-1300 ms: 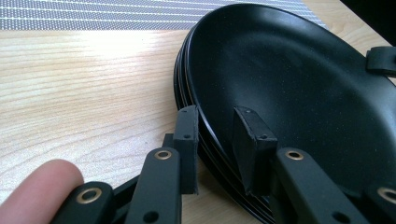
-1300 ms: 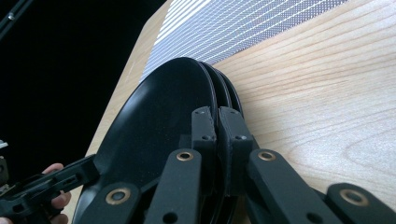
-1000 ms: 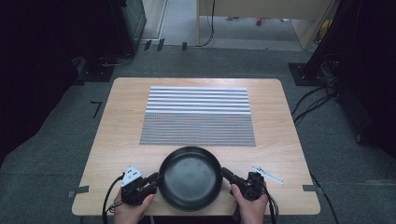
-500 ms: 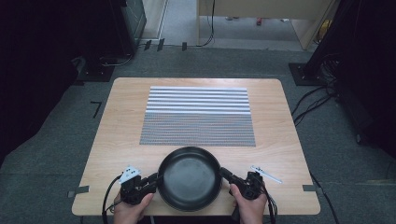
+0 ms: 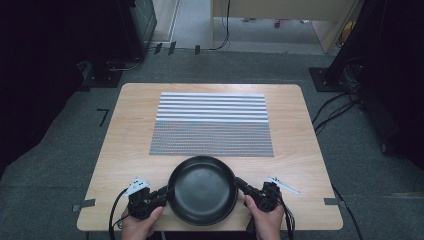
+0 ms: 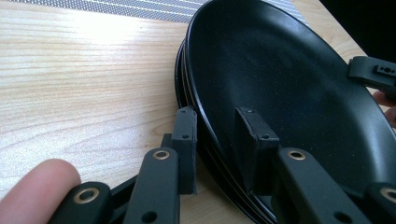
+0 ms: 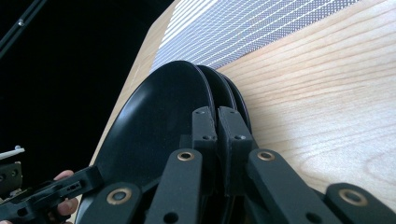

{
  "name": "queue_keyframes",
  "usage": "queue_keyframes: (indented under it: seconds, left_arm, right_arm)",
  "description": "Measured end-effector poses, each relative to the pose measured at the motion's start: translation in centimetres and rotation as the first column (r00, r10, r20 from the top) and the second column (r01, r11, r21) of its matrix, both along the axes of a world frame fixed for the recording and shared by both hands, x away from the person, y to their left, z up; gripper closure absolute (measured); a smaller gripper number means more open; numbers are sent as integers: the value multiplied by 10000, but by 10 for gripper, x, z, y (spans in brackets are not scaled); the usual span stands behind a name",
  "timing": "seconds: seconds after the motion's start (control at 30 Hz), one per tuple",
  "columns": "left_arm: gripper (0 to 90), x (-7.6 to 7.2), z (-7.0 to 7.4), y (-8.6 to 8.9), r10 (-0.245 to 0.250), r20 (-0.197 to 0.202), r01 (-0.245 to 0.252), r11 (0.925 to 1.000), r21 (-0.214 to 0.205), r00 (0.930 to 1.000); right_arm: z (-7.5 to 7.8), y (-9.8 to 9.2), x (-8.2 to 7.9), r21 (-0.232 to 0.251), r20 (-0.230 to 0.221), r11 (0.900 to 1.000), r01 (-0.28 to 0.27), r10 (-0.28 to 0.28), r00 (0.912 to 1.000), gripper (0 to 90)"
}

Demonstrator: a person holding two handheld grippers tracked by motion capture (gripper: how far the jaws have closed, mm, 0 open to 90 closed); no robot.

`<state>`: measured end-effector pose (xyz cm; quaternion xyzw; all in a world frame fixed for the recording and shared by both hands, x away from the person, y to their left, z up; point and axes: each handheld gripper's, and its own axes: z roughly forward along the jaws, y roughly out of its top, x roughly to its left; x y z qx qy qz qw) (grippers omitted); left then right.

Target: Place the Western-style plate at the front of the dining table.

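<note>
L gripper [image 6: 219, 154] is clamped on the near-left rim of a stack of round, shallow black plates [image 5: 202, 190]: one jaw outside, one inside the top plate, pads on the rim. R gripper [image 7: 217, 135] is pinched tight on the opposite rim, jaws almost together w/ the rim edge between them. The stack sits at the near edge of the pale wooden table [image 5: 125, 150], roughly mid-width, just in front of the grey-and-white striped woven mat [image 5: 212, 125]. Risks, as I judge them: the right gripper view shows at least three rims, and each grip seems to catch the top one or two, so a lift could leave lower plates behind or let them slide out & drop; glossy rims + narrow pads = slip if the two hands rise unevenly; the stack is close to the table's near edge, so a tilt toward the person could tip it off. Vs. the earlier frames: no visible change, stack & both hands in the same spot.
</note>
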<state>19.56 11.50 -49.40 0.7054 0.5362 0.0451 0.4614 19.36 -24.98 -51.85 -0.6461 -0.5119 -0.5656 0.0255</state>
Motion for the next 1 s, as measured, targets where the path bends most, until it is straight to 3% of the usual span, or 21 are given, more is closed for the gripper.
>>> queue_keyframes:
  seconds: [0.53,0.73,1.0]
  left_arm:
    - [705,0,2,8,40,-140,-45,9992,-388,9999]
    - [705,0,2,12,-16,-213,5,9985,-544,9998]
    - [696,0,4,13,-158,-59,156,9994,-322,9999]
  right_arm:
    - [-4,7,6,-89,72,9994,-341,342,9994,865]
    - [-2,11,7,-494,159,9975,-512,520,9985,858]
    - [4,19,8,-1616,264,9846,-664,715,9971,843]
